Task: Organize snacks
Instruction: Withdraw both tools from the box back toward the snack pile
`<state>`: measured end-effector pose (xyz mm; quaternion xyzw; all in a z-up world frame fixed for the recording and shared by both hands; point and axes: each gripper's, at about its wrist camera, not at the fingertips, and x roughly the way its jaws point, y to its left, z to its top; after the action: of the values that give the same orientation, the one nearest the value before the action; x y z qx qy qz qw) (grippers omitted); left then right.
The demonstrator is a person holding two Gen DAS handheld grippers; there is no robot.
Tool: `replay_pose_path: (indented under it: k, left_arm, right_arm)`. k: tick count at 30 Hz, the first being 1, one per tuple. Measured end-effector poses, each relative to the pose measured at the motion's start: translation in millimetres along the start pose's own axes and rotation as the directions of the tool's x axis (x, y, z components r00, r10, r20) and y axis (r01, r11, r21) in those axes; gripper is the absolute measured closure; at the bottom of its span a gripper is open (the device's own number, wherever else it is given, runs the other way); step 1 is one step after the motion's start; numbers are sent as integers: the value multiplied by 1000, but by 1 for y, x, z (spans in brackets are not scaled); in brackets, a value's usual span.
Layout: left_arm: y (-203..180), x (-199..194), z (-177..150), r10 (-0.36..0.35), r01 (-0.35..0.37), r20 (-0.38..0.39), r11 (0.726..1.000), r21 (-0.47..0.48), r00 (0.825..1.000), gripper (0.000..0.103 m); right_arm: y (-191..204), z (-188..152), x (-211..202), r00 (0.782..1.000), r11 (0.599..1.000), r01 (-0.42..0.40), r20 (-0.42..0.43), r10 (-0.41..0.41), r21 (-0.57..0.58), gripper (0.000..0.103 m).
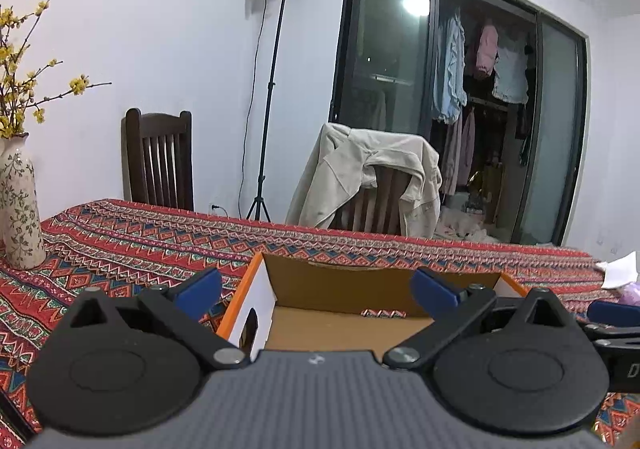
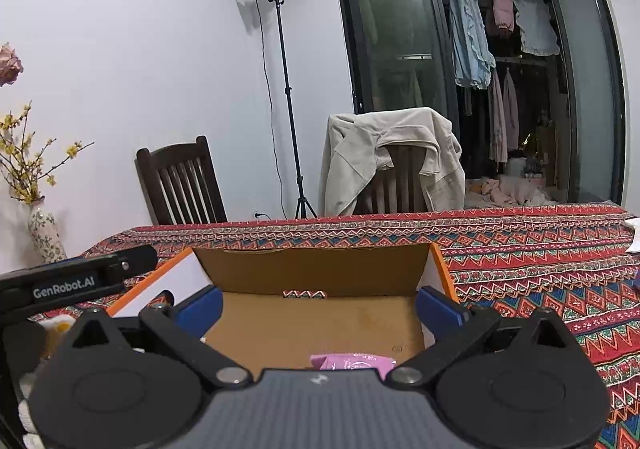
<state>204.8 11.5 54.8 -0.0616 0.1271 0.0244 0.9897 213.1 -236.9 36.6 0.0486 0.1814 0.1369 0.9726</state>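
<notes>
Open brown corrugated cardboard box with orange outer rim (image 2: pixel 320 273) sits on red zigzag-patterned woven tablecloth (image 2: pixel 540 249). Glossy pink plastic snack packet (image 2: pixel 352 362) lies on the box floor at its near edge. Left gripper (image 1: pixel 316 289) and right gripper (image 2: pixel 319 307): blue-padded jaws spread wide, empty, over the box.

The bench (image 1: pixel 132 241) fills the lower half of both views, covered by a red cloth with zigzag bands. An open cardboard box (image 1: pixel 340 285) with an orange rim stands on it at lower centre; the cloth shows through a slot in its far wall. A flowered vase (image 1: pixel 20 209) with yellow sprigs stands on the cloth at the left edge. White paper (image 1: pixel 618 269) lies at the right edge of the left view, with something pale purple just below it, too cut off to tell.
</notes>
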Motion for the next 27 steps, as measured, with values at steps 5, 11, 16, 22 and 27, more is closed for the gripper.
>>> replay_pose_path:
  k: [5,11,16,22,27]
  left_arm:
    - [-2,-9,4,3,-3,21,1000,-9,1000,0]
    - [-8,-24,16,18,-18,35,1000,-5,999,0]
    - [-5,-41,24,27,-28,46,1000,11,999,0]
    - [1,-59,20,27,-28,17,999,30,999,0]
    - [10,-77,10,25,-24,-11,998,50,1000,0]
  right_arm:
    - [0,5,-9,999,1000,7,31,-7,-10,0]
    - [3,13,-24,997,999,30,69,-28,-29,0]
    - [6,12,-40,996,997,44,75,-40,-62,0]
    - [9,2,-60,997,996,47,58,-43,-79,0]
    - [13,-12,-79,999,995,39,36,-36,-90,0]
